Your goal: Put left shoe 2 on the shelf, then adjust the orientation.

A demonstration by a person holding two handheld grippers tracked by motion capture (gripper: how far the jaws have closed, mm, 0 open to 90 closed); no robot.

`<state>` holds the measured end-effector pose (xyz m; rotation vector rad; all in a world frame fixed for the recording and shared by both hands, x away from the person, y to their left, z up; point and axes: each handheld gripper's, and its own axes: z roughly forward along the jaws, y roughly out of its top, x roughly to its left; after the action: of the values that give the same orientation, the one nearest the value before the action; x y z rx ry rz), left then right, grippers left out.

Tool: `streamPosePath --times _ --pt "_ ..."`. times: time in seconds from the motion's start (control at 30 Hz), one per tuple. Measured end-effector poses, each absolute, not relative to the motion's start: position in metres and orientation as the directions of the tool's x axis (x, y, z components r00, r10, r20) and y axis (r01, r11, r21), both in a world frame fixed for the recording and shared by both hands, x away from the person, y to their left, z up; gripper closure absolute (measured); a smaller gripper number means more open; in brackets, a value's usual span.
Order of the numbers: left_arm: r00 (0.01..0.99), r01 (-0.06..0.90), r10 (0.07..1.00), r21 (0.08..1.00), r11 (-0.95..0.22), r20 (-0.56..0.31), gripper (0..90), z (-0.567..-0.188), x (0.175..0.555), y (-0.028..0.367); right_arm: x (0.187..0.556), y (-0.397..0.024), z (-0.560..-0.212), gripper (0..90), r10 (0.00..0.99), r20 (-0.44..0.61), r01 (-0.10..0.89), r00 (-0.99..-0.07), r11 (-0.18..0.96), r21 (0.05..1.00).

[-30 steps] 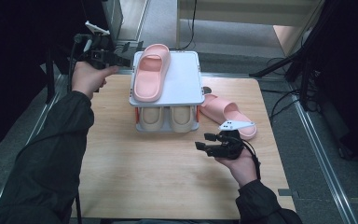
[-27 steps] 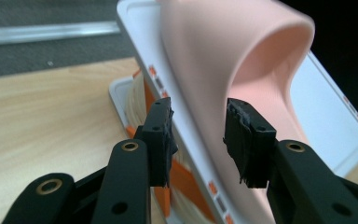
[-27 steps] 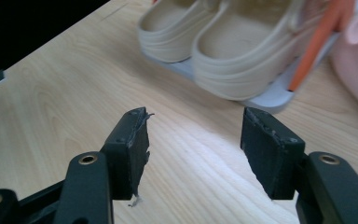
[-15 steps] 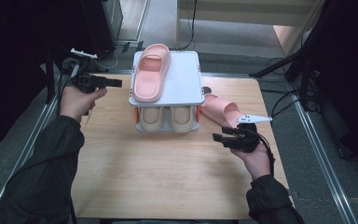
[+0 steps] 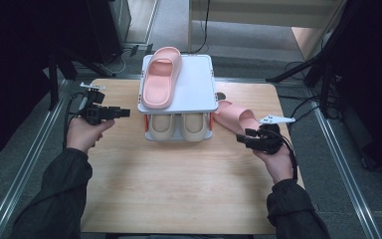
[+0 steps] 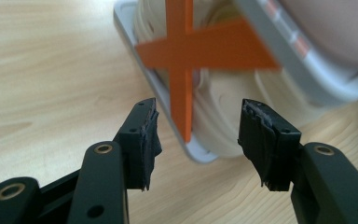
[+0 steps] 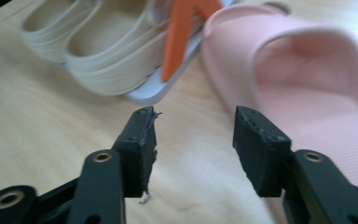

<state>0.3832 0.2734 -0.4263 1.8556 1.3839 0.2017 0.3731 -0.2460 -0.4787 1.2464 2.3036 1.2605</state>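
- Pink slipper (image 5: pixel 238 118) lies on the wooden table (image 5: pixel 179 189) just right of the two-tier shoe rack (image 5: pixel 199 84), leaning toward the rack's right side; in the right gripper view it (image 7: pixel 307 79) sits just ahead of my jaws and to their right.
- Its mate, the second pink slipper (image 5: pixel 160 75), already rests on the rack's top shelf, so I judge the step in hand is fetching the loose one to join it.
- My right gripper (image 5: pixel 246 140) hovers near the loose slipper's heel end with nothing between the jaws; they stand fairly wide and have just been narrowing.
- My left gripper (image 5: pixel 124 113) hangs level beside the rack's left side, jaws wide with nothing in them, having just been opening; in the left gripper view the orange cross brace (image 6: pixel 186 51) and the beige slippers (image 6: pixel 223 116) on the lower shelf sit straight ahead.
- Risk one: if the right jaws keep narrowing before I reach the strap or sole edge, they may come down on the soft foam and push the slipper away instead of pinching it.
- Risk two: the slipper seems to touch the rack, so a sideways drag could nudge the light rack and shift the slipper on top.
- Risk three: the left jaws are close to the brace; a careless advance could knock the rack.
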Motion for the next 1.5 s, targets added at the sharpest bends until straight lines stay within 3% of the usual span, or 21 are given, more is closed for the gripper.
streamPosePath --times 0.47,0.63,1.2,1.5 --pt "0.413 0.735 0.849 0.671 -0.098 -0.329 45.2 -0.462 0.358 0.265 0.402 -0.267 -0.491 81.9 0.803 0.215 0.598 -0.556 0.207 0.774" --pt "0.414 0.723 0.853 0.684 -0.096 -0.318 44.6 -0.465 0.348 0.269 0.410 -0.273 -0.496 89.0 0.825 0.211 0.616 -0.524 0.196 0.763" --pt "0.427 0.711 0.857 0.693 -0.119 -0.290 43.1 -0.477 0.327 0.273 0.435 -0.271 -0.513 90.0 0.845 0.214 0.668 -0.489 0.206 0.715" --pt "0.412 0.707 0.864 0.700 -0.101 -0.291 42.5 -0.477 0.319 0.280 0.438 -0.251 -0.512 88.8 0.823 0.192 0.657 -0.535 0.261 0.707"
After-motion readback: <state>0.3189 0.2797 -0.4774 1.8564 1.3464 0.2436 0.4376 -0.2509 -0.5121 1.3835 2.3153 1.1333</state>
